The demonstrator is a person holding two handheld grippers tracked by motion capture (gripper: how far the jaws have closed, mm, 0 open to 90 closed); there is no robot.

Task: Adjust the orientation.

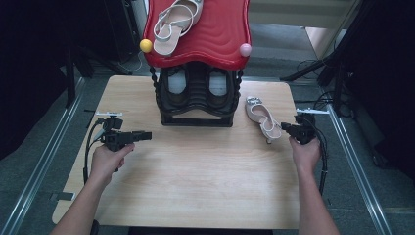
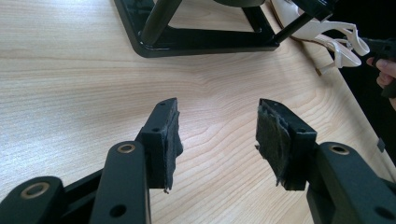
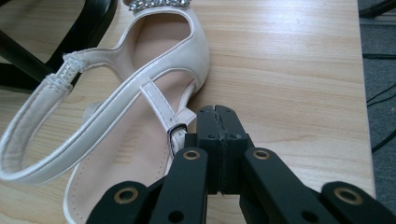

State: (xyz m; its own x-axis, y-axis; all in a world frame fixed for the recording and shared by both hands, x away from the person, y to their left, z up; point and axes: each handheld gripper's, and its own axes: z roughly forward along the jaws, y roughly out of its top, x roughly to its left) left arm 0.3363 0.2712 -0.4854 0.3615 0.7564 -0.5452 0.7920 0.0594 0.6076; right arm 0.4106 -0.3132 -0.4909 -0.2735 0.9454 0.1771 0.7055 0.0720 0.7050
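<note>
Light wooden table, pale grain, rounded corners, set on grey floor between metal rails, dark surroundings, cables at right. At table's far edge: black shoe rack with wavy red top shelf, yellow knob and pink knob at its front corners; one cream sandal lying on the red shelf; dark shoes apparently on the lower tier, too shadowed to tell more. On the table right of the rack: second sandal, cream-white, glossy, rhinestone trim at the toe, long heel strap, thin buckled ankle strap, low heel, lying flat on its sole. Right gripper just beside this sandal's buckle, jaws pressed together, nothing between them; contact with strap not determinable. Left gripper at table's left side, well apart from the sandal, jaws spread wide over bare wood, nothing between. Hand on each gripper, forearms entering from the near edge.
</note>
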